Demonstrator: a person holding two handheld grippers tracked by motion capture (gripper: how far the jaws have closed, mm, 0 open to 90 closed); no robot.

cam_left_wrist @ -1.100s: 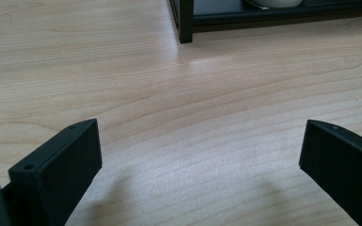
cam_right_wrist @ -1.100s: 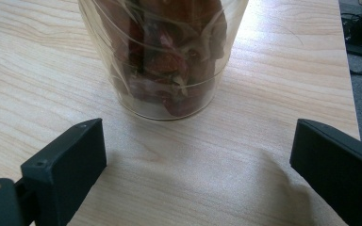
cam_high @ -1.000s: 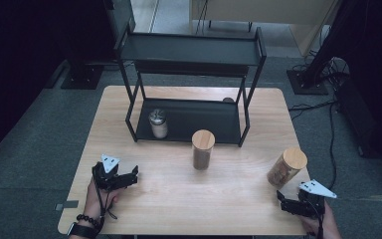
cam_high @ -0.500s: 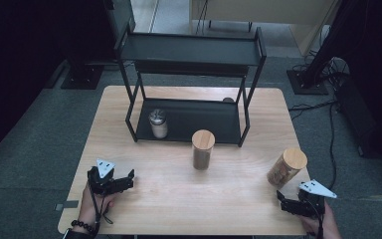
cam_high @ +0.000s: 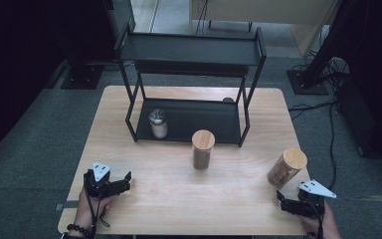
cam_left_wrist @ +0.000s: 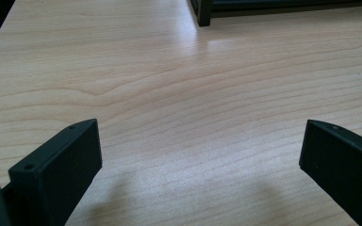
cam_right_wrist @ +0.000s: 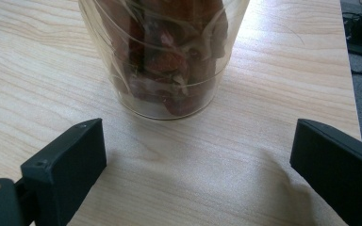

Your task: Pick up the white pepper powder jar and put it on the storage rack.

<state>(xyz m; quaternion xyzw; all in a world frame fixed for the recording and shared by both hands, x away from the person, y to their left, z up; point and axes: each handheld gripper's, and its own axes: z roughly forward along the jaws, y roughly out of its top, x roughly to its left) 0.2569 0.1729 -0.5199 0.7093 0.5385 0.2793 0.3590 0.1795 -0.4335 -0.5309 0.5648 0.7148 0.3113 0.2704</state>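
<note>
Down at the near edge of the surface (cam_high: 179, 209), the left gripper (cam_high: 125, 182) sits low with its jaws wide apart and nothing between them. In the left gripper view there is bare wood all the way up to a leg of the black rack (cam_left_wrist: 205, 12). That is a lot of open room.

The right gripper (cam_high: 282, 201) is at the near right corner, jaws wide apart too, and holding nothing. Just past its jaws stands a clear jar with a wooden lid (cam_high: 286, 167), full of reddish-brown bits. In the right gripper view the jar (cam_right_wrist: 162, 56) is close but not touching the jaws. The right edge of the surface is very near that gripper.

Another wooden-lid jar (cam_high: 202, 149) stands in the middle, just in front of the rack (cam_high: 189, 50). A small jar with a shiny lid (cam_high: 157, 123) sits on the rack's bottom shelf, at its left side.

Compared with a second ago, the left gripper has slid closer to the near edge. The right gripper and the three jars have stayed put.
</note>
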